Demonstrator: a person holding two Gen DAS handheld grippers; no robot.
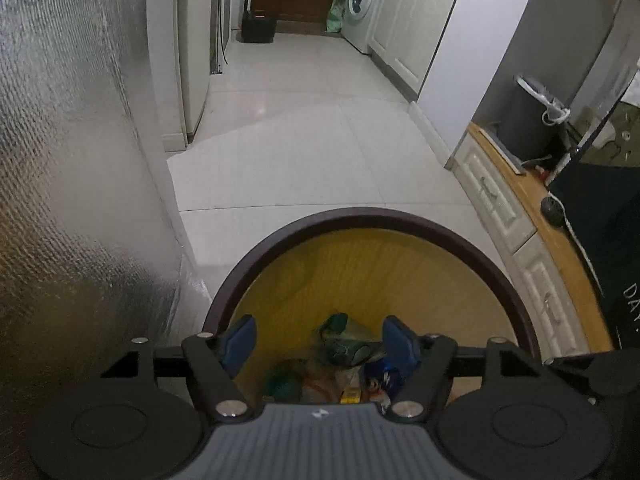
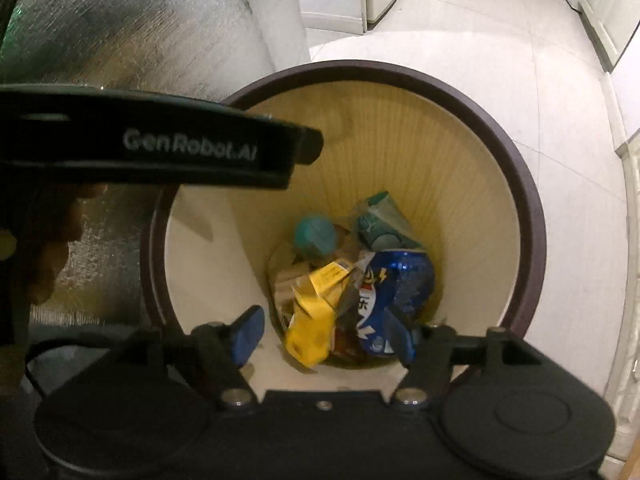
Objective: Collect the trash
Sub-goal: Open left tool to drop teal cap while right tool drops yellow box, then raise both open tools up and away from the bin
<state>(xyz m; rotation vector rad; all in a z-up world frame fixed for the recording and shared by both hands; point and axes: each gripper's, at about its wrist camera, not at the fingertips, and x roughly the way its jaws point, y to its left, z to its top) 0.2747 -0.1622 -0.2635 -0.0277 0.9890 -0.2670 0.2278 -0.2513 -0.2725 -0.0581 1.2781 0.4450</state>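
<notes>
A round trash bin with a dark brown rim (image 1: 400, 218) (image 2: 532, 216) and yellow inner wall stands on the floor below both grippers. Trash lies at its bottom: a blue snack bag (image 2: 396, 292), a yellow wrapper (image 2: 316, 320), a teal ball-like item (image 2: 315, 235) and a green packet (image 2: 378, 220); the green packet (image 1: 344, 340) also shows in the left wrist view. My left gripper (image 1: 320, 340) is open and empty above the bin's mouth. My right gripper (image 2: 324, 338) is open and empty above the bin. The left gripper's black body (image 2: 160, 148) crosses the right wrist view.
A silver foil-covered surface (image 1: 72, 160) rises on the left. White tiled floor (image 1: 300, 152) stretches ahead to a washing machine (image 1: 364, 0). White drawers and a wooden counter (image 1: 532, 208) stand on the right, with a dark grey appliance (image 1: 528, 120) on top.
</notes>
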